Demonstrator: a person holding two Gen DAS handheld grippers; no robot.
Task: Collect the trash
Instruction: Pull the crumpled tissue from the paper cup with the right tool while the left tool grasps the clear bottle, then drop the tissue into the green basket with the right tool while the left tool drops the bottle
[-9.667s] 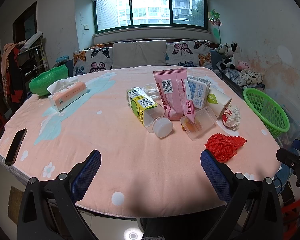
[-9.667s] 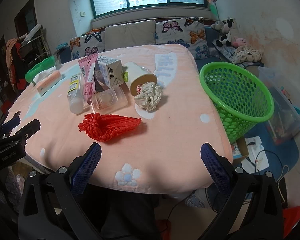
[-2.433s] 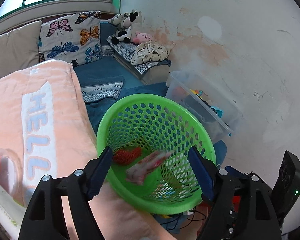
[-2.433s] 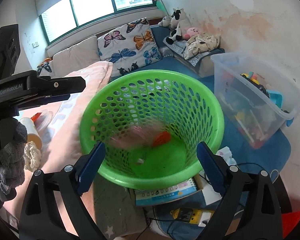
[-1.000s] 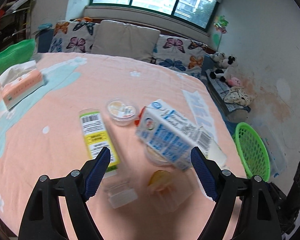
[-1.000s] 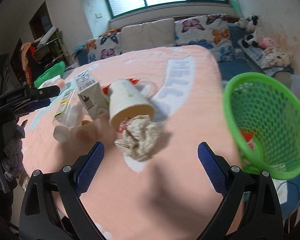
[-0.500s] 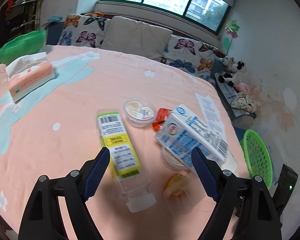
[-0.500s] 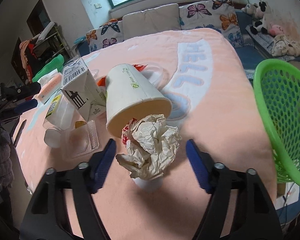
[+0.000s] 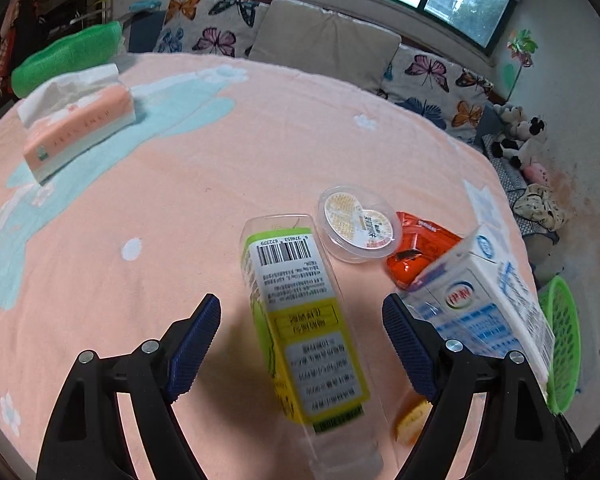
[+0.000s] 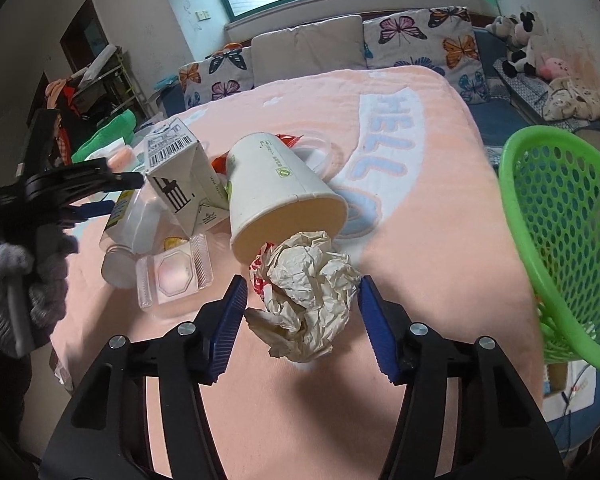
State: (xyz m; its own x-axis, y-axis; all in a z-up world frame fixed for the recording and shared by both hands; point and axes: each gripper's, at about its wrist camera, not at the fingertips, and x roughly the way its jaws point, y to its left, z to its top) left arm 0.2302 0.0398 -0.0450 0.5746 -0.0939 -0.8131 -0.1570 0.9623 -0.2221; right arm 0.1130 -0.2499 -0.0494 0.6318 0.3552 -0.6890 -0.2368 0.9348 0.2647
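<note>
On the peach tablecloth (image 10: 432, 216), near its edge, lies a crumpled paper wad (image 10: 308, 296), touching the mouth of a tipped paper cup (image 10: 276, 188). The right gripper (image 10: 302, 322) straddles the wad with its jaws wide apart, one blue pad on either side, neither clearly touching it; it holds nothing. The wad is judged light, soft and springy: it should compress under the pads, so a grip across its thick middle would hold better than one on a loose flap. The green basket (image 10: 560, 240) stands beside the table to the right. Farther left, the left gripper (image 9: 300, 344) hovers equally wide open and empty over a clear plastic bottle (image 9: 300, 320) lying on its side between the jaws. The bottle looks empty, light and smooth, probably slippery; its labelled body offers the broadest hold. A milk carton (image 9: 484, 304), a round plastic lid (image 9: 356, 232) and an orange wrapper (image 9: 416, 252) lie just beside it.
</note>
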